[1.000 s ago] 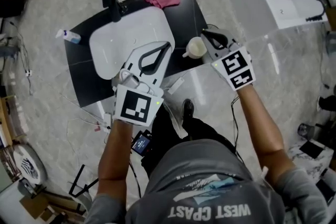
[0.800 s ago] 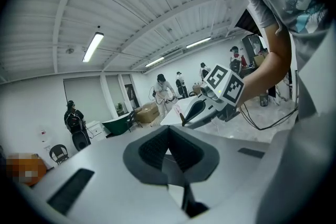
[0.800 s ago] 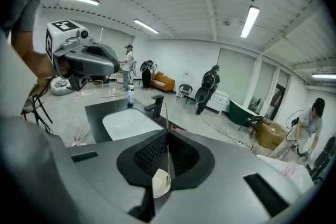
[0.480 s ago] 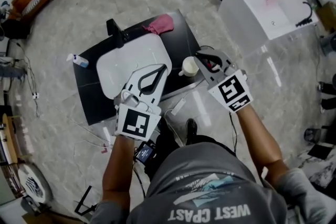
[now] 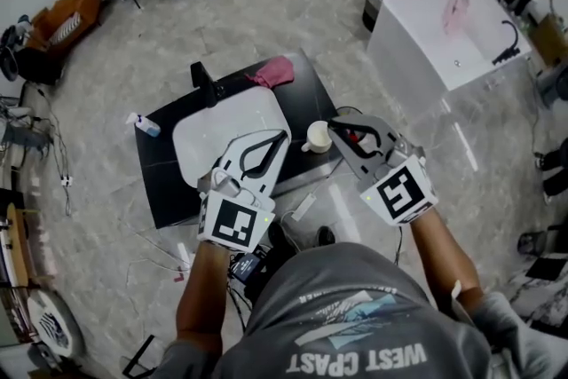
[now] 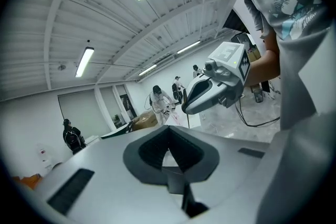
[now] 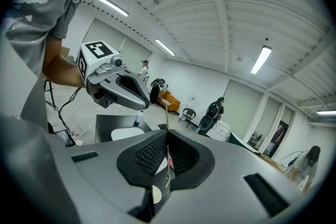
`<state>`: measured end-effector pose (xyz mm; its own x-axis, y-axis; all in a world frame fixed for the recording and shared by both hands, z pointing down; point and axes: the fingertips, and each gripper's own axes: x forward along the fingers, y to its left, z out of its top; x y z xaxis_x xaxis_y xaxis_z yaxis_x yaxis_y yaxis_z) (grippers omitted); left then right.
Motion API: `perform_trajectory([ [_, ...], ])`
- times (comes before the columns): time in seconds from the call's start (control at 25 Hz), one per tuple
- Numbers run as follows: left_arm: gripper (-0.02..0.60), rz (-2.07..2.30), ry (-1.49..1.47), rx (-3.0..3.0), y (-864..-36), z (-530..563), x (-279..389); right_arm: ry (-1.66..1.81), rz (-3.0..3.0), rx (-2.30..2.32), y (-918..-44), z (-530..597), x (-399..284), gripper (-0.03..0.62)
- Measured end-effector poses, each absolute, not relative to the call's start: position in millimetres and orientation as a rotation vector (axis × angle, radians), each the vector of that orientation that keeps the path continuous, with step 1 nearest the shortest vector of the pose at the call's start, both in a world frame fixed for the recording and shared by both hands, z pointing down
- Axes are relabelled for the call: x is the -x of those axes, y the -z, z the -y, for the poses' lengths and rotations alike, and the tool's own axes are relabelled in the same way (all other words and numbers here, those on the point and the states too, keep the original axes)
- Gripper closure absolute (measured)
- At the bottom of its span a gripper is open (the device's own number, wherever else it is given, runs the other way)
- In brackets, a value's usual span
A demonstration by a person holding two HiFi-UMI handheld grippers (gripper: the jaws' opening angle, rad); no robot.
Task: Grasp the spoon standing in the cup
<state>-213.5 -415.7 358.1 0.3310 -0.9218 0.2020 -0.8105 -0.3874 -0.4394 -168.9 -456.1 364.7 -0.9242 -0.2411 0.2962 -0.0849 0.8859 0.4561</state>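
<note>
Right gripper [image 7: 167, 132]: held at the end of a bare forearm stretched forward. It slants toward the person's left, and its tips reach just beside the cup [image 5: 318, 136]. Grey matt shell with ribbed black pads inside. The marker cube sits at the rear. The jaws are closed together on the spoon [image 7: 167, 165], a thin gold-coloured stem seen edge-on that stands upright between the pads and rises above the tips. Something small and red shows inside the jaw loop; what it is cannot be told

Spoon, position: clamped in the right gripper. Its lower end is close above the cup's pale round mouth; whether it still touches the cup cannot be told

Cup: cream, round, with a handle on one side. It stands on the table [image 5: 169, 164] near the front edge, between the two grippers

Left gripper [image 6: 168, 129]: bare forearm extended, the tool slanting toward the person's right above the near edge of the tray [image 5: 213, 133]. Same grey shell and black ribbed pads. The jaws are pressed tip to tip with nothing between them

Table: black, flat, rectangular, on a pale marbled floor

Tray: white, smooth, with rounded corners, lying on the table to the left of the cup

Cloth [image 5: 273, 71]: pink, crumpled, at the table's far edge

Bottle [image 5: 144, 124]: small, pale, lying on the floor beside the table's left end
</note>
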Motion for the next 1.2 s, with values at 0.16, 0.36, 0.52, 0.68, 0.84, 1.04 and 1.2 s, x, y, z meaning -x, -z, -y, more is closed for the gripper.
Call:
perform_trajectory([
  [0.16,0.580,-1.565,0.587,2.320,-341.7,410.5,209.5,0.693,2.725,-0.219,-339.6,441.0,161.3,0.560],
  [0.36,0.580,-1.589,0.558,2.283,-326.3,406.6,207.2,0.773,2.711,-0.168,-317.0,425.0,152.2,0.560],
  [0.52,0.580,-1.597,0.553,2.254,-322.1,402.1,208.6,0.788,2.720,-0.169,-310.5,418.3,147.7,0.562],
  [0.68,0.580,-1.619,0.548,2.236,-321.8,398.7,211.3,0.784,2.720,-0.162,-310.9,416.0,143.8,0.560],
  [0.84,0.580,-1.640,0.549,2.228,-323.7,396.8,214.3,0.768,2.718,-0.154,-315.0,416.0,142.9,0.562],
  [1.04,0.580,-1.656,0.555,2.228,-329.4,396.0,215.6,0.749,2.724,-0.132,-320.2,416.1,145.2,0.560],
  [1.2,0.580,-1.664,0.555,2.223,-329.8,396.0,218.9,0.746,2.726,-0.129,-320.8,416.4,147.4,0.560],
])
